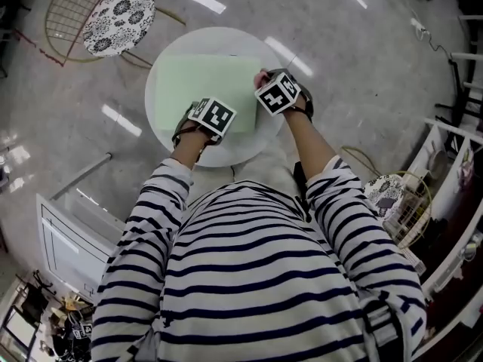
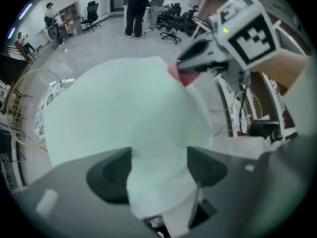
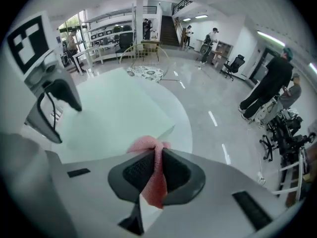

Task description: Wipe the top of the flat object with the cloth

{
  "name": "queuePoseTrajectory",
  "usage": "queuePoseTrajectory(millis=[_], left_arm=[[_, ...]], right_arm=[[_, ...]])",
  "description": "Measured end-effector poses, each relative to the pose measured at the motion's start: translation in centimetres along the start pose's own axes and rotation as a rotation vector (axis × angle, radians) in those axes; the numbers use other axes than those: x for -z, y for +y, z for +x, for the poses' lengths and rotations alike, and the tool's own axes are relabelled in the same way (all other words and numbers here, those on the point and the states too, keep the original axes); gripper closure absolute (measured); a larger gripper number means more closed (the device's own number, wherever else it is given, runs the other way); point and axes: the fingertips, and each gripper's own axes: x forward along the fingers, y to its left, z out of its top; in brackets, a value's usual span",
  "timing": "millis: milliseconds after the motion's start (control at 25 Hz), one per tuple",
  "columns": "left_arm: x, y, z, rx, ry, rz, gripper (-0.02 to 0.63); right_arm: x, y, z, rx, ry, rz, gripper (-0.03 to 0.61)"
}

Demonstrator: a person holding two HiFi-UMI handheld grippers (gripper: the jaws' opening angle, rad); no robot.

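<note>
The right gripper (image 3: pixel 157 168) is pinching the cloth (image 3: pixel 146 145) at the flat object's (image 1: pixel 204 81) upper-right corner. The left gripper (image 2: pixel 158 170), fingers (image 2: pixel 111 175) wide and empty, is perhaps bracing its lower edge. Flat, overlapping strokes are serving best.

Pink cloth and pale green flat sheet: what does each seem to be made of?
Pink cloth: soft woven or knitted fabric, judging by its fine mesh texture and crumpled folds. Pale green sheet: thin, matte, with crisp straight edges; plastic or card, cannot tell which.
</note>
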Motion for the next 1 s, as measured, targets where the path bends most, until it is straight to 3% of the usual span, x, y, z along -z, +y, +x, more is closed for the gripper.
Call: queuePoseTrajectory(millis=[120,360,640,800,1000], left_arm=[[-0.7,-2.0,0.3,0.050,-0.014,0.007,0.264],[-1.6,-2.5,0.5,0.036,-0.014,0.079,0.267],[-1.1,-2.3,0.7,-0.032,0.002,0.187,0.314],[-1.3,-1.9,0.8,-0.049,0.010,0.179,0.343],[-1.6,-1.1,0.6,-0.026,0.013,0.145,0.405]], right_arm=[[-2.3,-1.4,0.6,-0.008,-0.049,0.019,0.537],[-5.3,-6.6,-0.5,0.034,-0.145,0.135,0.537],[-5.5,-9.0,1.4,0.129,-0.063,0.122,0.537],[-5.8,-6.0,3.0,0.008,-0.045,0.092,0.537],[-5.5,-4.8,3.2,-0.075,-0.052,0.113,0.537]])
